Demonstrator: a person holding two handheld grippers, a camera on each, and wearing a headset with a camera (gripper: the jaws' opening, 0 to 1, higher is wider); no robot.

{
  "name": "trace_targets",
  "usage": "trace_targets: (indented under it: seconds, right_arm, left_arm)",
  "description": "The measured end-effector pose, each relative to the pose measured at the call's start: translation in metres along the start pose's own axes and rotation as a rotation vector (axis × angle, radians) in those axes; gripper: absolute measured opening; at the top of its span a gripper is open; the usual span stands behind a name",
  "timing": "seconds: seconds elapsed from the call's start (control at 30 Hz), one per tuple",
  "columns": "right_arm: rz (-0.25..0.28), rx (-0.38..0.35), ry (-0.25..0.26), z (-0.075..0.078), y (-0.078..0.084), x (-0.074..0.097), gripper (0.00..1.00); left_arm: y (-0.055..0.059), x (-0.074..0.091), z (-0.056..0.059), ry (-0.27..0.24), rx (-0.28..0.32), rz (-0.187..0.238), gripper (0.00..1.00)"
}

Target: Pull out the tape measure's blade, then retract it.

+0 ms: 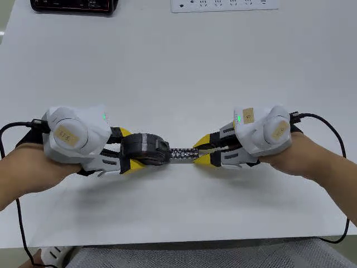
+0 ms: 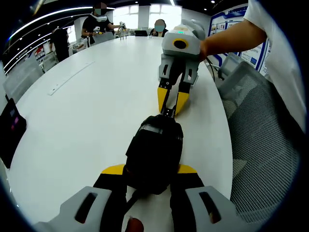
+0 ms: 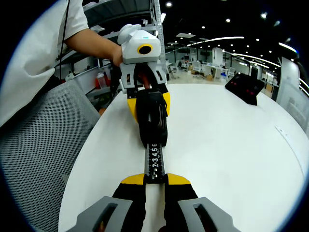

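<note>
While left gripper (image 1: 129,149) clamps black plastic tape measure case (image 1: 146,148) on white table (image 1: 178,72), right gripper (image 1: 201,151) pinches its numbered steel blade (image 1: 181,152), slightly extended. Step judged: pull-out, early. Next: steady draw apart.

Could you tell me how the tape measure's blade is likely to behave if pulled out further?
The short blade spans straight between tape measure and right gripper, so it is probably stiff now. Longer, it may sag. Released, it likely snaps back.

The tape measure (image 1: 144,149) has a matt black plastic case, and its blade (image 3: 154,162) looks smooth. The table (image 1: 184,72) beneath is smooth, matt white. Beside the table, a chair (image 3: 38,150) has grey mesh cloth.
</note>
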State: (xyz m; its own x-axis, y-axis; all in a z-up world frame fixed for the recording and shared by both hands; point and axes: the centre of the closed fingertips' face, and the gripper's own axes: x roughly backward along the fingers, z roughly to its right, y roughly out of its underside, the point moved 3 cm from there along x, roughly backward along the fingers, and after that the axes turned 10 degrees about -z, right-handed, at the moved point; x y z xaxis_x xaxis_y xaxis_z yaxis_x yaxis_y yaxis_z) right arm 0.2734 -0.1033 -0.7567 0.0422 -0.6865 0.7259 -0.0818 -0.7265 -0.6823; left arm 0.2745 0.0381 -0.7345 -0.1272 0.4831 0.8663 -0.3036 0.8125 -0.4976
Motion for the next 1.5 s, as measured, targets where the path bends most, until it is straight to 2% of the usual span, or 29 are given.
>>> trace_targets:
  seconds: [1.5]
  right_arm:
    - [-0.062,0.001,0.033,-0.001,0.036,0.042,0.1]
  left_arm:
    - [0.0,0.0,0.0,-0.008,0.002,0.0,0.29]
